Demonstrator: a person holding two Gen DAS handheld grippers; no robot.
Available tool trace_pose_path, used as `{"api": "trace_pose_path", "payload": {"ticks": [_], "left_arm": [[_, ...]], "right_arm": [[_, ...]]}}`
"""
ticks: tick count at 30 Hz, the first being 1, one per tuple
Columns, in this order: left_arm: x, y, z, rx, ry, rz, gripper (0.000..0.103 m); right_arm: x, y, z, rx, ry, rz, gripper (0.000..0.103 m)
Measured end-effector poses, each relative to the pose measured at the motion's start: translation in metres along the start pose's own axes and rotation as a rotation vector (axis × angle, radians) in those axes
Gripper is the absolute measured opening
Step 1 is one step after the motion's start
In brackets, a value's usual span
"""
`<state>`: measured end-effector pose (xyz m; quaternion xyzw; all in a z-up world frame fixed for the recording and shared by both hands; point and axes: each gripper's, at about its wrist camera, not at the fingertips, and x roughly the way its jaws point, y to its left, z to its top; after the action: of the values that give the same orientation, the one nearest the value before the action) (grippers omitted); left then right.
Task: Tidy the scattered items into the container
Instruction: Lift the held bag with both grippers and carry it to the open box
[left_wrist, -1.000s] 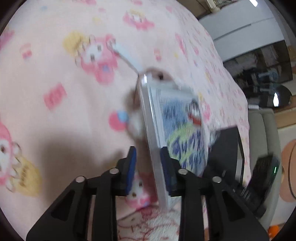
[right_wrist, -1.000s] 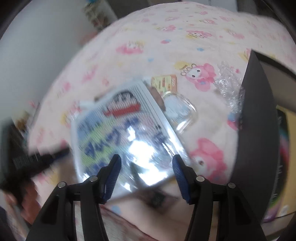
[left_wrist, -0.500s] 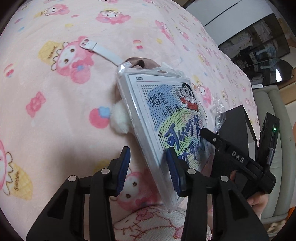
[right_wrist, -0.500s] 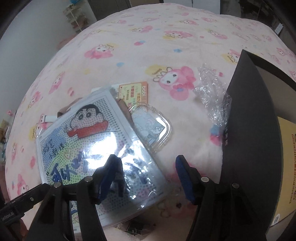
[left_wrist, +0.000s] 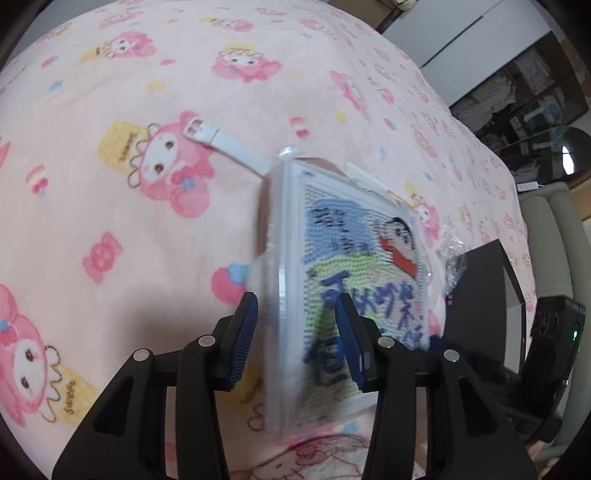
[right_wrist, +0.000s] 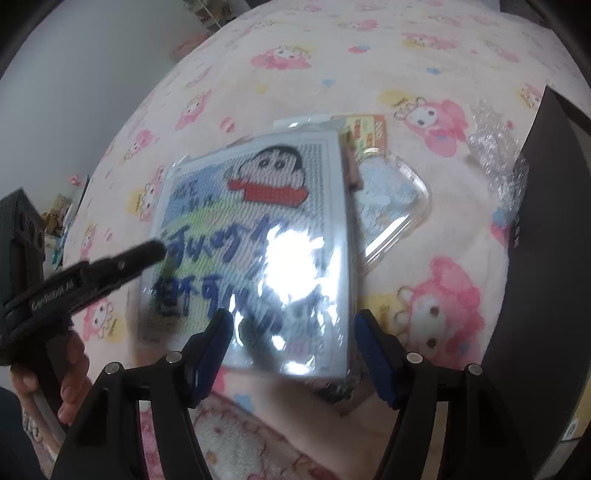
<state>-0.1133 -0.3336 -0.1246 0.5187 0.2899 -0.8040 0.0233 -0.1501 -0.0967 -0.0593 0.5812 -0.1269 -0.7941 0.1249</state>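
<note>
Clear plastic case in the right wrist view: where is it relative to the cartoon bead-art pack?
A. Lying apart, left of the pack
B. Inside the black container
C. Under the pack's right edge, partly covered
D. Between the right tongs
C: the clear plastic case pokes out from under the right edge of the bead-art pack, on the pink blanket, outside the black container.

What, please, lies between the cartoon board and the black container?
In the right wrist view, a clear plastic case and crinkled wrap lie between the cartoon board and black container.
</note>
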Motion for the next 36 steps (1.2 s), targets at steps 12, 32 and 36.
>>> {"api": "trace_pose_path", "payload": {"ticks": [12,32,36], "left_arm": [[0.023,-0.008,0.007,0.022,0.039,-0.002,0.055],[-0.093,-0.097,-0.048,0.176,-0.066,-0.059,0.055],[-0.093,-0.129,-0.066,0.221,-0.053,-0.076,0.055]], "right_arm": [[0.032,0.0,0.035,-0.01,0.016,0.061,0.066],[-0.113,0.005,-0.02,-0.033,-0.171,0.066,0.059],[-0.14,-0.014,-0.04,-0.018,-0.2,0.043,0.059]]}}
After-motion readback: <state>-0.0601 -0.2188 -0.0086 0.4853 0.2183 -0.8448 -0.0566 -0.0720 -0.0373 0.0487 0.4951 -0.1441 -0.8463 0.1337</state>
